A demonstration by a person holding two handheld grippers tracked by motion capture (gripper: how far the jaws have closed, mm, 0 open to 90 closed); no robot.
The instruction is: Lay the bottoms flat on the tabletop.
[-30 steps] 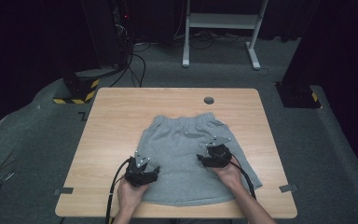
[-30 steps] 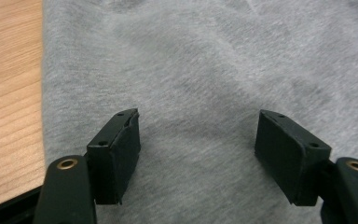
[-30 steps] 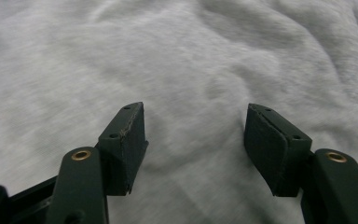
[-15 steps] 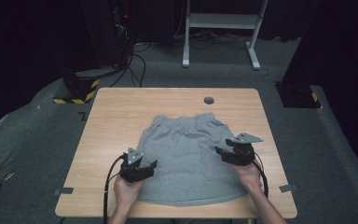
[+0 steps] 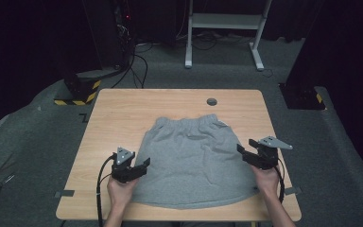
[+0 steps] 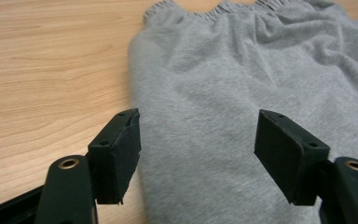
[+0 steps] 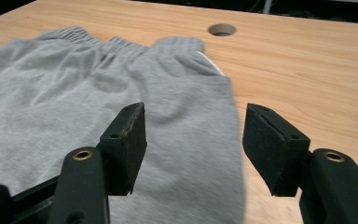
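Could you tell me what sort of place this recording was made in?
Probably a lab or recording studio rather than a home: a bare wooden table with a cable hole stands on grey carpet among dark surroundings, with trailing floor cables and a hazard-striped base behind it. Grey shorts lie on the table.

1. The grey fleece shorts (image 6: 242,93) run off the right and bottom edges of the left gripper view.
2. Their lower part (image 7: 182,186) blurs at the bottom of the right gripper view.
3. The person's forearms are cut off at the high view's bottom edge.

Soft matt grey cloth shorts (image 5: 194,161) lie on a smooth pale wooden table (image 5: 123,113)
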